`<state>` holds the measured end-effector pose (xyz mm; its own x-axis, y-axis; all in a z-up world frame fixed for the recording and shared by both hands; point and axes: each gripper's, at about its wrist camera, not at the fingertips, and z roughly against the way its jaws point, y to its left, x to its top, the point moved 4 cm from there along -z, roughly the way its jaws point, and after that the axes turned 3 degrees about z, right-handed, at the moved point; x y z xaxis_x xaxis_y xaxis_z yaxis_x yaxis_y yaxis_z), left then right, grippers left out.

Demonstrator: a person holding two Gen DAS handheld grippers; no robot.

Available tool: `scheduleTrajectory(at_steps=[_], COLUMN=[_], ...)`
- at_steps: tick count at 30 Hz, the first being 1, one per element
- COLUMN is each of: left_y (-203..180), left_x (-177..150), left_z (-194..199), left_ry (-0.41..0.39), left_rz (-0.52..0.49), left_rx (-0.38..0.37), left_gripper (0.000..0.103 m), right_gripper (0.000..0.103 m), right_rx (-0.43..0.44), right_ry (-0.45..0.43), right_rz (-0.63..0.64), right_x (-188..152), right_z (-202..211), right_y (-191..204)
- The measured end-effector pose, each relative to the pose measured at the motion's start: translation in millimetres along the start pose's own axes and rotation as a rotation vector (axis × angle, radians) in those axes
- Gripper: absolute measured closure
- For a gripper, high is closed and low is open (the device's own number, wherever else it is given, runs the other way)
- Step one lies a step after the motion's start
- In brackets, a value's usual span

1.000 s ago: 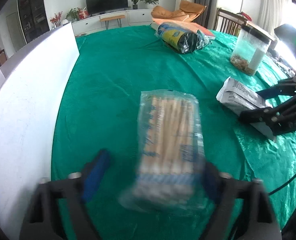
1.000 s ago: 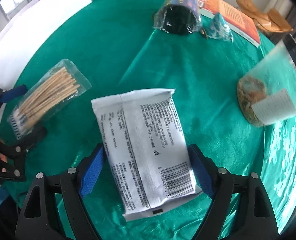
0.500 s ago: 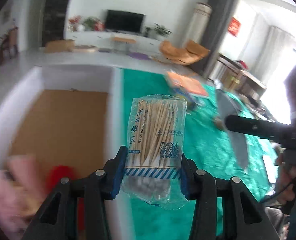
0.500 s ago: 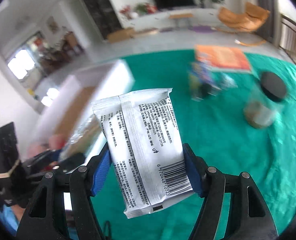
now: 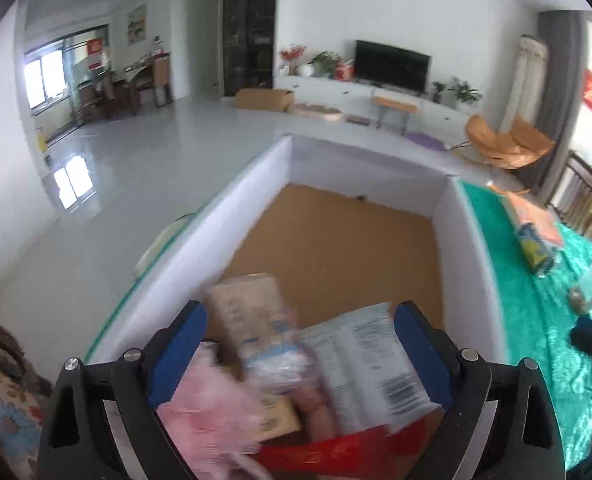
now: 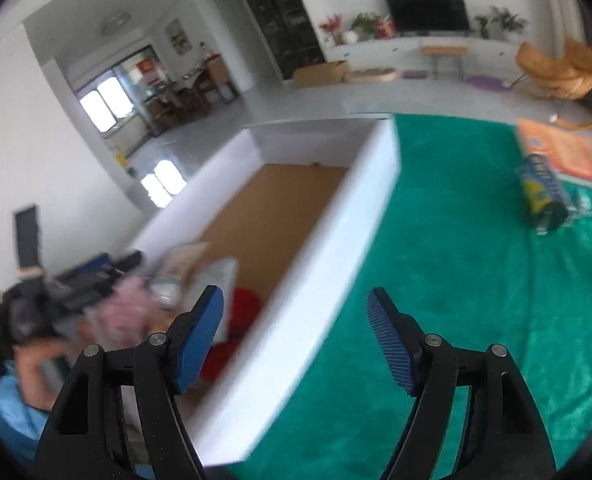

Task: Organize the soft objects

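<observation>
Both grippers' jaws are opening, nothing pinched: left gripper (image 5: 298, 354) over the box (image 5: 470, 248), where the white packet (image 5: 366, 364) and swab bag (image 5: 255, 320) are too blurred to read; right gripper (image 6: 296, 338) is empty.

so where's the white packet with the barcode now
In the left wrist view the white packet lies inside the white box, at its near end, right of the swab bag and above a red item.

Bright daylight enters from windows (image 5: 49, 82) at ten o'clock, glaring off the glossy floor (image 5: 71, 182). Fisheye bending darkens the edges. The box (image 6: 336, 216) and its contents are motion-blurred.
</observation>
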<state>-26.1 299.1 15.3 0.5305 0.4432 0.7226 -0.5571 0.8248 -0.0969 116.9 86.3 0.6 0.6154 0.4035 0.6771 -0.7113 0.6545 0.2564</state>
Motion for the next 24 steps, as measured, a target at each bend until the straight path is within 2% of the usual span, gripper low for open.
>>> scheduleTrajectory(at_steps=[3,6,9,11,13,15,17,21,24], left_y=[-46.4,-109.2,-177.7,-222.3,-252.2,-279.8,-293.7,-312.9,-324.5], left_x=[-10.8,-28.8,-57.6,-82.2,-96.4,-111.4,-118.8,-128.2,-129.5], left_z=[8.6,15.5,17.6,11.9,3.9,-18.1,-39.4,-83.4,-116.8], left_ry=[-0.001,0.021,0.086,0.146,0.165,0.199,0.225,0.238,0.273], left_rz=[-0.066,-0.161,-0.268,-0.333,-0.380,-0.413,-0.412,-0.411,-0.428], left_rx=[-0.134,-0.283,-0.401,-0.473,-0.489,-0.459,-0.437,-0.377,-0.345], left_gripper=[0.009,0.009,0.008,0.008,0.008,0.008,0.008,0.008,0.008], right_gripper=[0.024,0.024,0.024,0.024,0.023,0.023,0.023,0.021,0.019], right_rx=[-0.275,-0.502,-0.631,-0.658,-0.680,-0.720,-0.714,-0.717,-0.722], right_ry=[0.018,0.070,0.077,0.055,-0.008,0.015,0.055,0.037,0.035], right_rz=[-0.023,-0.092,-0.179,-0.287,-0.315,-0.320,-0.348,-0.391,-0.395], right_x=[-47.1,-103.1,-136.3,-142.3,-135.0,-138.5,-143.4,-149.6,-152.3], right_z=[5.2,13.0,33.4,43.9,51.1,47.7,44.2,62.1,63.8], right_y=[-81.0,-155.5,-199.6,-221.4,-228.3,-231.3,-238.1,-243.4,-232.2])
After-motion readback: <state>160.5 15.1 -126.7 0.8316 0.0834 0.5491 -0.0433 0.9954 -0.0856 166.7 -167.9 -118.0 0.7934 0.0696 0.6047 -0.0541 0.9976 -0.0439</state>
